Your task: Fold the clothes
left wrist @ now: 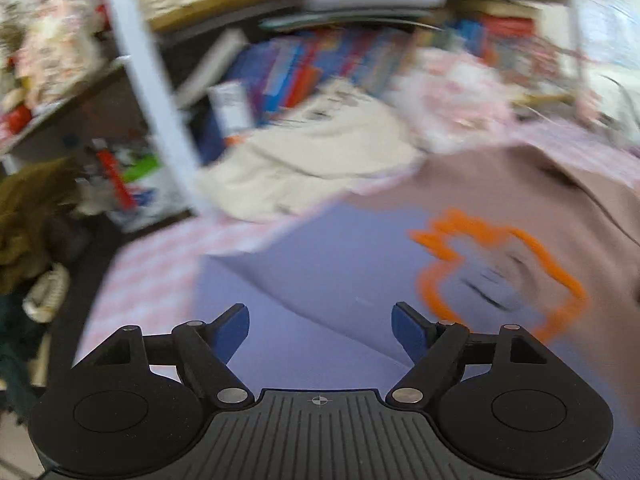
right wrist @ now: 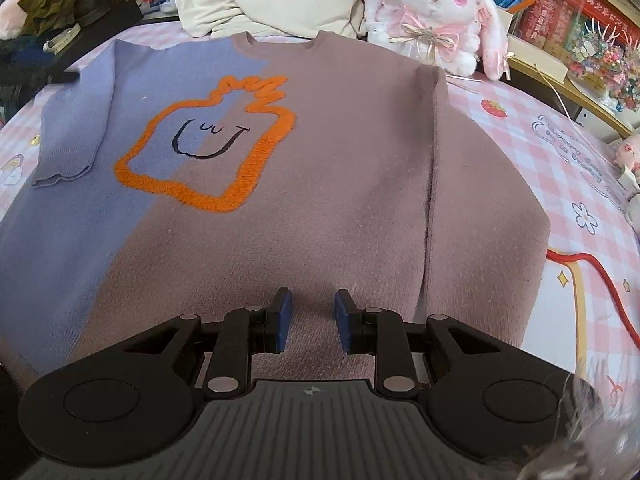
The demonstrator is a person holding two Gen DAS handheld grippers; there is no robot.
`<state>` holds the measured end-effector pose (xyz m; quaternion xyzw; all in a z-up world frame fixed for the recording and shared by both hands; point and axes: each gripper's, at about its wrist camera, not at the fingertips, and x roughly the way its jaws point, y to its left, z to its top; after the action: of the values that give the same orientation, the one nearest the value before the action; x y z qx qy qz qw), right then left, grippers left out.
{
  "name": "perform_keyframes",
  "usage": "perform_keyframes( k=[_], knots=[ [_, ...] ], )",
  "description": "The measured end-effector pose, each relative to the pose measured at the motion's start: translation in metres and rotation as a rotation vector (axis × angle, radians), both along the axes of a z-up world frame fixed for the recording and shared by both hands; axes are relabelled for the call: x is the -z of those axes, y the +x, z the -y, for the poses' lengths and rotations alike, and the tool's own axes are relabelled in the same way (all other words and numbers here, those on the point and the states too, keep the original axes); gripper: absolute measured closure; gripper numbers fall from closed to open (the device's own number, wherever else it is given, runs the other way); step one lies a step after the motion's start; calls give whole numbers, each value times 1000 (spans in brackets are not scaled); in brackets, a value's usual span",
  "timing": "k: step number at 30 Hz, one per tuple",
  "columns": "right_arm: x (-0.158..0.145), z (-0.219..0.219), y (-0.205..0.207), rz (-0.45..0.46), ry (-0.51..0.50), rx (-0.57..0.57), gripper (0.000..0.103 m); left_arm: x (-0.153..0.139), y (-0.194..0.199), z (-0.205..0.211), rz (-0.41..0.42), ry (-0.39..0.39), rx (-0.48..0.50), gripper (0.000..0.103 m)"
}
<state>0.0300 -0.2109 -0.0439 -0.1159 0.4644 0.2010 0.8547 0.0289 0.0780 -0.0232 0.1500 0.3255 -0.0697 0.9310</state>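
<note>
A sweater (right wrist: 320, 200), lilac on the left and mauve on the right, lies flat on a pink checked bedspread (right wrist: 540, 152). An orange outlined smiling face (right wrist: 200, 140) is on its chest. Its lilac sleeve (right wrist: 76, 120) lies folded along the left side, and the mauve sleeve (right wrist: 480, 200) lies down the right side. My right gripper (right wrist: 312, 316) hovers over the lower mauve part with a narrow gap between its jaws and nothing pinched. The left wrist view is blurred: my left gripper (left wrist: 320, 320) is wide open and empty above the lilac side of the sweater (left wrist: 320, 264).
A cream garment (right wrist: 280, 4) lies bunched just beyond the sweater's collar. A white and pink plush rabbit (right wrist: 436, 12) sits beside it. Shelves of books and boxes (right wrist: 580, 20) run along the right. Dark clothes (right wrist: 60, 4) are heaped at the far left.
</note>
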Motion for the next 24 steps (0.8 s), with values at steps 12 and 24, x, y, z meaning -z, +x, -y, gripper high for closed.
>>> perform_keyframes(
  k=[12,24],
  knots=[
    [0,0,-1,4,0,-2,79,37,-23,45,-88,174,111,35],
    [-1,-1,-1,8,-6,12,79,8,-17,-25,13,90,-167,101]
  ],
)
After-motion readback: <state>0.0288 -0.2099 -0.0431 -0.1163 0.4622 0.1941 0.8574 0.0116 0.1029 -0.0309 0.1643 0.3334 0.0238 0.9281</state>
